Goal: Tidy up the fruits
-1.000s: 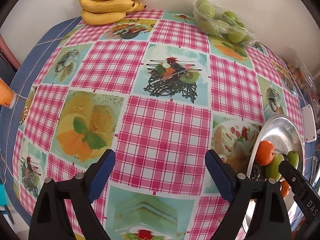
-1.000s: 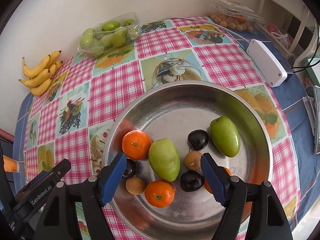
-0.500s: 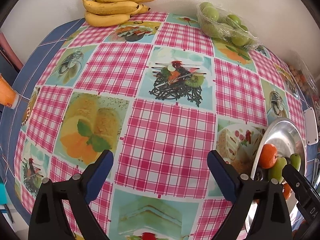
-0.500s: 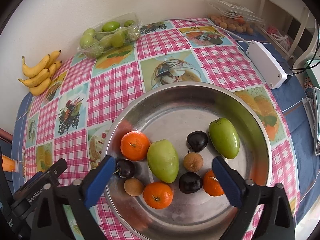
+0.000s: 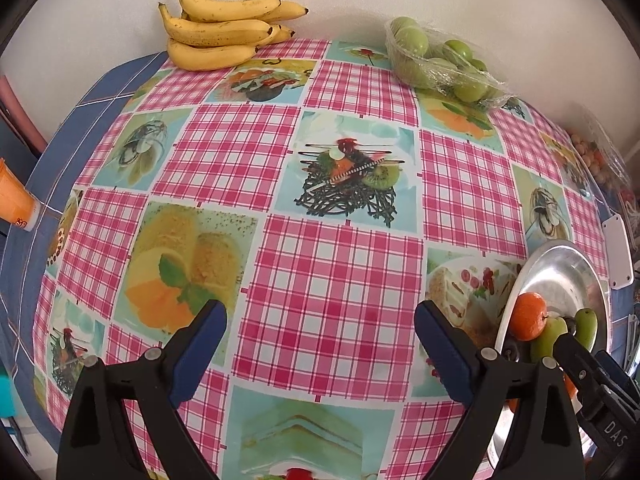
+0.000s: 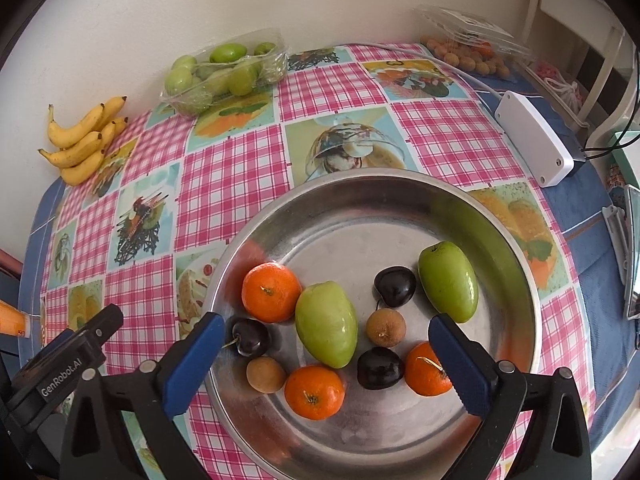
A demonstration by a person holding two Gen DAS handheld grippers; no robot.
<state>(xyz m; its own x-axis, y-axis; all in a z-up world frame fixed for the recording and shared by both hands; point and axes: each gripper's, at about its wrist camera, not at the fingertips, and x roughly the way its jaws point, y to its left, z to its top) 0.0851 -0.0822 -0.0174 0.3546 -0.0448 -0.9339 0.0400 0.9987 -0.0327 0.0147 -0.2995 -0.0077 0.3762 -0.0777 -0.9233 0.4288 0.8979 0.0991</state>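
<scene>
Fruits sit loose in the steel bowl [image 6: 256, 240] on the counter [image 5: 332, 276]; right tool [image 6: 324, 364], jaws just opened wide and empty, hovers over the green mango [image 6: 326, 324]; left tool [image 5: 320, 344] released over bare cloth. Risk: round cherries and tangerines roll if nudged; mango may slip from the pads. Readable: "GenRobot.AI", "DAS".

Plain cream wall [image 6: 200, 8] behind worktop [image 5: 332, 280]; pink-check picture cloth over blue; white chair frame [image 6: 600, 60] at right.

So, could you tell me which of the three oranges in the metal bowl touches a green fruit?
The orange at the bowl's left side, farthest from the camera: it rests against the middle green fruit. The other two oranges sit apart nearer the front rim.
</scene>
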